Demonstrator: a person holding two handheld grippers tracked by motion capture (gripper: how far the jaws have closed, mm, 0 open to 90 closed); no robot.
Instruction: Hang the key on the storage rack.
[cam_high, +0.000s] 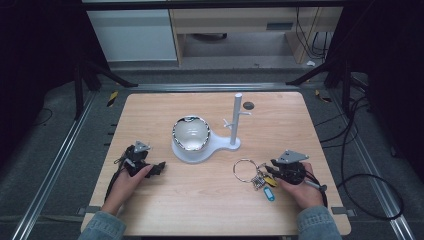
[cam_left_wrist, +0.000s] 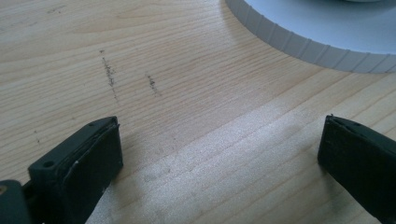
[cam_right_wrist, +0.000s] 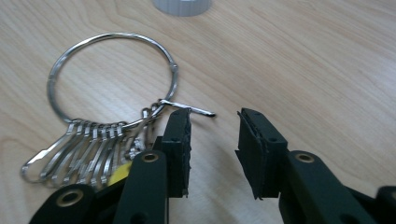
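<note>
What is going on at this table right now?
A person holds a hand-held gripper in each hand. The right hand-held gripper is open beside a key ring with clips, gripping nothing. The left hand-held gripper is open over bare table, near a white stand whose base carries a shiny bowl.

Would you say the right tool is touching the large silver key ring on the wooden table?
Cannot tell. In the right gripper view the right tool is open beside the large silver key ring; one clip overlaps its jaw.
</note>
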